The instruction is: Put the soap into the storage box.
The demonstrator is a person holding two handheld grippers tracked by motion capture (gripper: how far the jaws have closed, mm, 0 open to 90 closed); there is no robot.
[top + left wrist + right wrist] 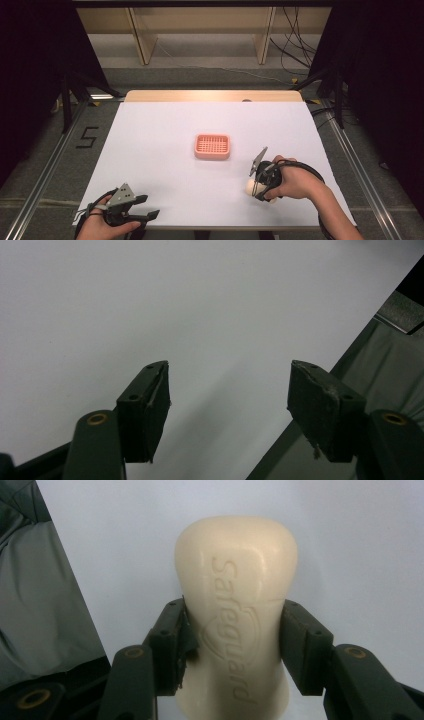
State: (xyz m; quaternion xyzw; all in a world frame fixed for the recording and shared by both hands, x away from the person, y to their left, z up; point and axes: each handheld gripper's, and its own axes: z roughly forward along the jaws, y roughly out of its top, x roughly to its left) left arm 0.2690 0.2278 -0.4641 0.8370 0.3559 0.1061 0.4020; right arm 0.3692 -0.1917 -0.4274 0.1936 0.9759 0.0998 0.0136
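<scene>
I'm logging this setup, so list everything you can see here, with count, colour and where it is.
soap dish: one, pink, slotted top, middle of the table.
soap bar: one, cream, stamped Safeguard, near the table's right front, between the right gripper's jaws.
table: one, white top with a wooden strip along the far edge.
wooden frames: pale wood, on the floor beyond the table.
cables: several, black, on the floor at the far right.
left gripper: one, black, jaws apart, at the table's front left corner.
right gripper: one, black, closed on the soap bar.
</scene>
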